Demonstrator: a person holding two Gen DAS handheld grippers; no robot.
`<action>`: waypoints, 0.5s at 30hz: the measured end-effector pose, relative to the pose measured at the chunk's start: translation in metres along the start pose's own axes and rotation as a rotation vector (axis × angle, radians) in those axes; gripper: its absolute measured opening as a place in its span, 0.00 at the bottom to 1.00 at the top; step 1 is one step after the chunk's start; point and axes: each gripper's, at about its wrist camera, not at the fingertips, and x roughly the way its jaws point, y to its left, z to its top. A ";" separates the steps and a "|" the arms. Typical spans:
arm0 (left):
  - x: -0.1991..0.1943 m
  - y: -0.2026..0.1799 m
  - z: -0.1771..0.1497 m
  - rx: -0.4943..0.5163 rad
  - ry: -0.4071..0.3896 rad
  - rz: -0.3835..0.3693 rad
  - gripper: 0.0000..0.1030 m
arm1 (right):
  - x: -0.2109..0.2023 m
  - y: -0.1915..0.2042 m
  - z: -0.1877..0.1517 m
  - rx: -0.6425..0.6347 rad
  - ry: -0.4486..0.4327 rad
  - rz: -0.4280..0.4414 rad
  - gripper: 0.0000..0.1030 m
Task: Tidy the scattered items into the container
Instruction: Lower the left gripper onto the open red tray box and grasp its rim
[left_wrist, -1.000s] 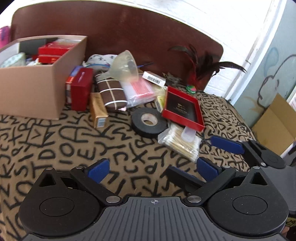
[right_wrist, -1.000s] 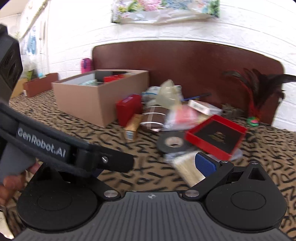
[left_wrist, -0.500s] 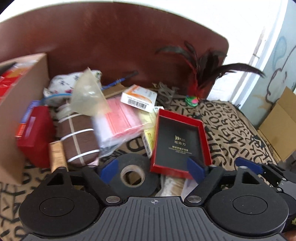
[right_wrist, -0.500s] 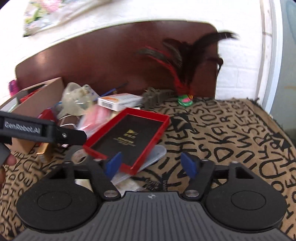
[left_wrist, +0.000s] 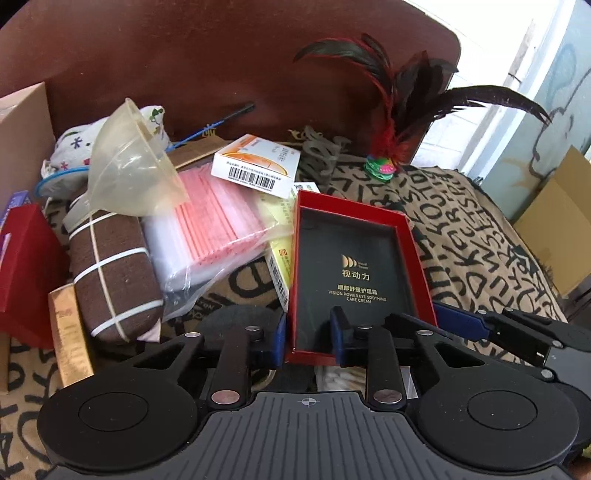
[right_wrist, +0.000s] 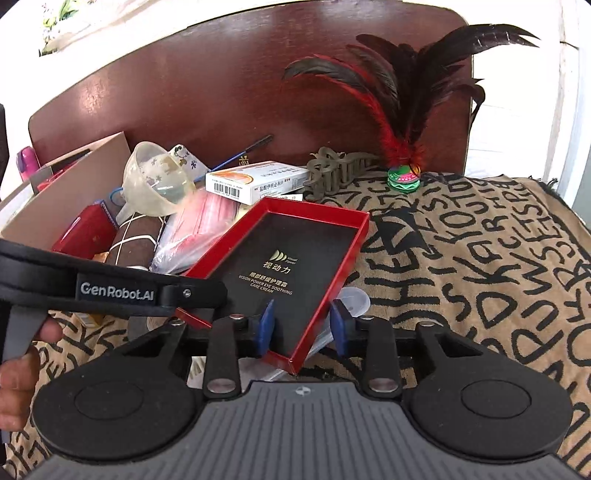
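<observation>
Now the left hand-held gripper (left_wrist: 308, 336), its jaws just closed, pinches the near corner of the red box (left_wrist: 354, 266), which lies mid-way across the patterned cloth (right_wrist: 480, 258). The right hand-held gripper (right_wrist: 302, 325), closing, apparently straddles its wall unclamped. Risk: a one-corner lift tips it short of the cardboard box (right_wrist: 62, 199) at the left edge.

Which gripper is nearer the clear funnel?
Left. The left gripper clamps the red tray's corner toward the funnel; the right gripper, jaws just closing around its opposite wall, sits farther.

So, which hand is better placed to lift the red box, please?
Left: the left gripper is shut on the box wall, nearer the carton; the right gripper, jaws just closing, only straddles it.
</observation>
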 end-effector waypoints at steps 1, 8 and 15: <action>-0.004 0.001 -0.002 -0.007 -0.003 0.002 0.19 | -0.003 0.000 -0.001 0.004 0.002 0.004 0.28; -0.061 0.005 -0.042 -0.046 -0.052 0.025 0.18 | -0.043 0.019 -0.018 -0.027 0.012 0.091 0.24; -0.113 0.037 -0.104 -0.154 -0.046 0.103 0.22 | -0.061 0.068 -0.050 -0.126 0.091 0.236 0.24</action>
